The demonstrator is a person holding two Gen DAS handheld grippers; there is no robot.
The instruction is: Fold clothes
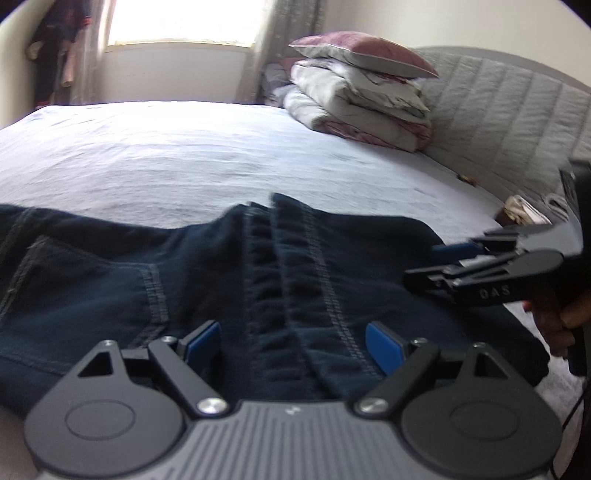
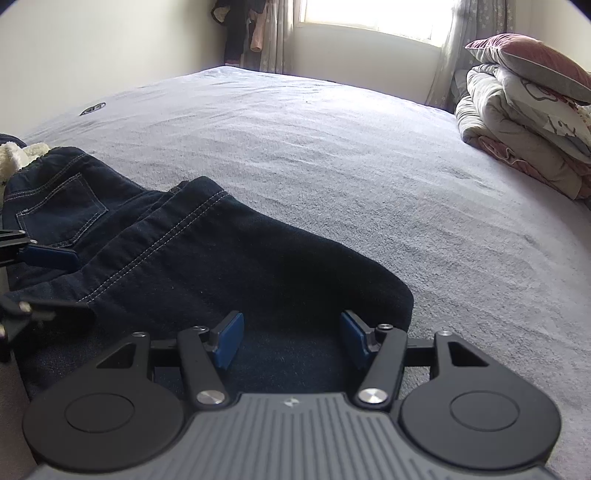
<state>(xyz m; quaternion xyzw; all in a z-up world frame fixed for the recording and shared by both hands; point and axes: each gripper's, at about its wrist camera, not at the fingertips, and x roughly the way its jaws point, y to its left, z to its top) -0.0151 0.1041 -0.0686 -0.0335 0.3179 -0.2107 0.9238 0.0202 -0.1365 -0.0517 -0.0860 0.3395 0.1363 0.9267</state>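
Observation:
Dark blue jeans (image 1: 207,273) lie folded lengthwise on the pale bed sheet (image 1: 184,155), their light stitching and a back pocket (image 2: 62,210) showing. My left gripper (image 1: 293,345) hovers low over the jeans, its blue pads (image 1: 384,347) spread wide with the bunched seam between them and no pad pressing on cloth. My right gripper (image 2: 293,339) is open over the jeans' (image 2: 221,266) rounded near end, denim lying below the gap. Each gripper shows in the other's view: the right gripper (image 1: 432,264), held by a hand (image 1: 557,325), and the left gripper (image 2: 37,284) at the left edge.
A stack of folded bedding (image 1: 362,103) topped by a pillow (image 2: 535,62) sits at the bed's far right by a quilted headboard (image 1: 509,122). A white fluffy item (image 2: 16,158) lies beside the waistband. Small things (image 1: 524,210) sit at the bed's right edge. A window (image 2: 373,18) is behind.

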